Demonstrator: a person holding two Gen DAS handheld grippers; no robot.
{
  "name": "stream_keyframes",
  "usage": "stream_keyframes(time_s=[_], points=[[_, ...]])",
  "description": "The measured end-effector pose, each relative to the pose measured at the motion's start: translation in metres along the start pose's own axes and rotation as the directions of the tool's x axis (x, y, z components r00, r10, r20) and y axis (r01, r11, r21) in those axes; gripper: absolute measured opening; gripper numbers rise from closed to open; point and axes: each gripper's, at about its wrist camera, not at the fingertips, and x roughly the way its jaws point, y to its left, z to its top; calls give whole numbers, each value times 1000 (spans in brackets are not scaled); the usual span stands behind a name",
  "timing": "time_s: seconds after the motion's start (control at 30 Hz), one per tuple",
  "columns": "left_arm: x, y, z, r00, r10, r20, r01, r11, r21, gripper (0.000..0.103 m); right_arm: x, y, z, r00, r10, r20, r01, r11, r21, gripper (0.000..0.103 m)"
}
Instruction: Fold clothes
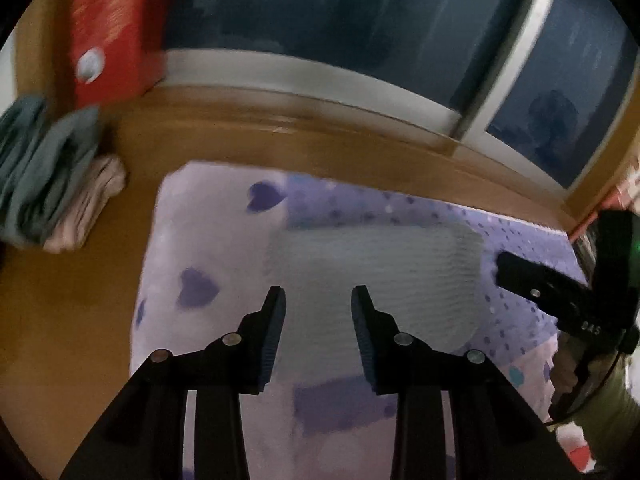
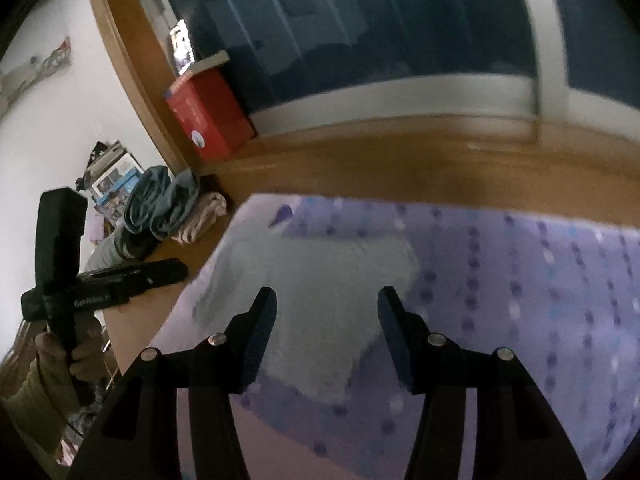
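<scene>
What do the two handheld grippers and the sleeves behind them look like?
Both grippers, left gripper and right gripper, are matte black with angular fingers, ribbed pads and silver round rivets. White lettering marks each body. An olive-green sleeve covers the left wrist.

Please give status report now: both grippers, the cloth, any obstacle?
Left gripper open, empty. Right gripper open, empty. Pale grey-green folded cloth lies flat on purple dotted sheet, below both. Nothing in the way.

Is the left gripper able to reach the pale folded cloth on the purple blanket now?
Probably yes. The left gripper hangs just over the pale cloth, jaws apart and empty, and nothing lies between them. The right gripper is off to the side.
</scene>
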Motion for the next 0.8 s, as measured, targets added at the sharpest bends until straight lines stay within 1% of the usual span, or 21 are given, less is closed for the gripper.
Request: stream_keyframes(time_s=[0.07,0.1,0.17,0.2,0.23,0.3,0.33,0.4,0.47,0.6,0.67,0.73,0.8], points=[[20,-7,9,999,-22,-35,22,1000,11,34,18,2,8,1000,1,-8,-1,1000,2,52],[34,-8,11,997,-35,-65,36,999,6,34,28,3,11,1000,4,-17,-4,1000,7,52],[59,-9,12,993,-42,-113,43,999,6,34,54,-1,7,997,29,-77,-27,999,31,52],[70,-7,10,992,-32,-121,34,999,15,34,64,-4,3,994,34,-106,-31,999,35,52],[74,-6,9,992,-38,-117,41,999,21,34,72,-8,-1,991,41,-124,-36,998,43,52],[76,0,8,992,-75,-99,76,997,14,34,77,-21,-6,990,73,-119,-63,994,86,53],[75,0,8,991,-84,-104,86,996,12,35,76,-27,-4,987,97,-126,-82,989,121,52],[71,1,8,988,-95,-119,96,995,6,34,68,-24,-2,988,66,-138,-51,993,109,51],[62,0,8,986,-93,-136,94,996,3,34,52,-10,-3,991,8,-136,-2,999,47,51],[43,-2,-12,985,-82,-153,85,996,17,35,28,17,-21,990,-43,-134,40,999,-27,51],[44,-3,-26,982,-73,-172,77,997,18,35,25,24,-37,990,-52,-134,49,998,-26,51],[49,-2,-37,985,-62,-160,66,998,21,35,31,27,-50,987,-79,-142,74,997,-38,51],[48,-2,-37,987,-61,-149,61,998,-1,35,37,29,-55,984,-116,-137,109,992,-55,52]])
